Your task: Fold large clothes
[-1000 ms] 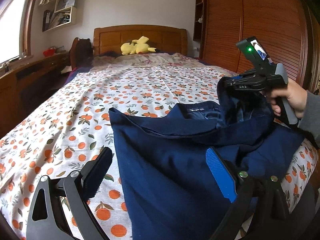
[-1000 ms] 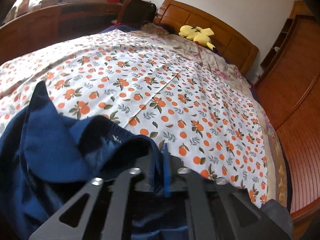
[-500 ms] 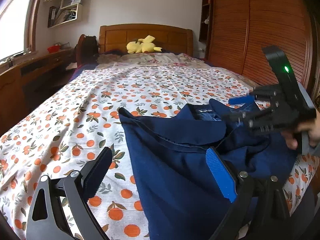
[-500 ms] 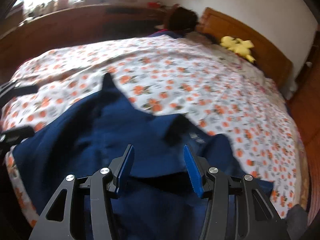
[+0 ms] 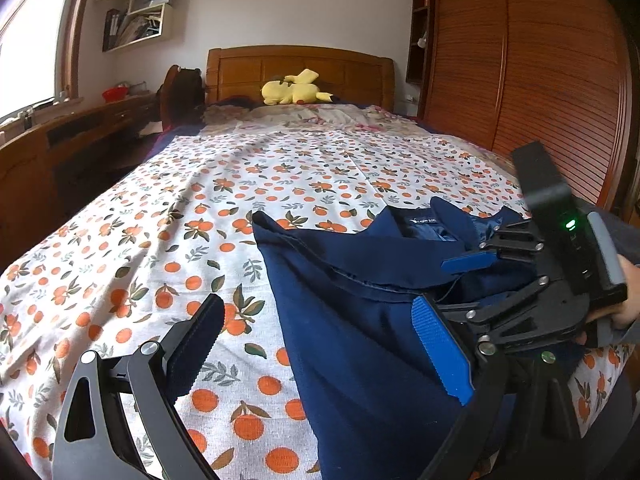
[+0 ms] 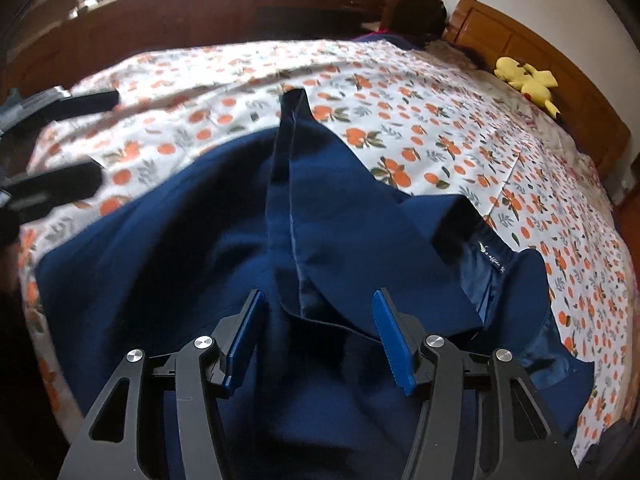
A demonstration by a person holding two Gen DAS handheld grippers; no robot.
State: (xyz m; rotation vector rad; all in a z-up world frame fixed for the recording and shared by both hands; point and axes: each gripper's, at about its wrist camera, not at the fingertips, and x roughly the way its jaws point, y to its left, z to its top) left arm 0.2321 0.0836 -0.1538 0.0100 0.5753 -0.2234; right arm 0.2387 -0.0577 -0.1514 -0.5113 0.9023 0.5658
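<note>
A large navy blue jacket (image 5: 360, 320) lies crumpled on the near right part of the bed; its collar with a white label (image 6: 490, 258) faces the headboard. My left gripper (image 5: 320, 344) is open and empty, just above the jacket's left edge. My right gripper (image 6: 316, 332) is open and empty, hovering over the folded lapel (image 6: 288, 184). The right gripper also shows in the left wrist view (image 5: 464, 280), above the jacket's right side. The left gripper's fingers (image 6: 56, 184) show at the left edge of the right wrist view.
The bed has a white sheet with an orange-fruit print (image 5: 280, 184). A yellow plush toy (image 5: 296, 90) lies at the wooden headboard (image 5: 300, 64). A wooden desk (image 5: 60, 152) runs along the left side and a slatted wooden wardrobe (image 5: 540, 80) along the right.
My right gripper has let go of the jacket's edge, opened, and swung over the garment. The jacket has dropped flatter on the bed. My left gripper stays open.
</note>
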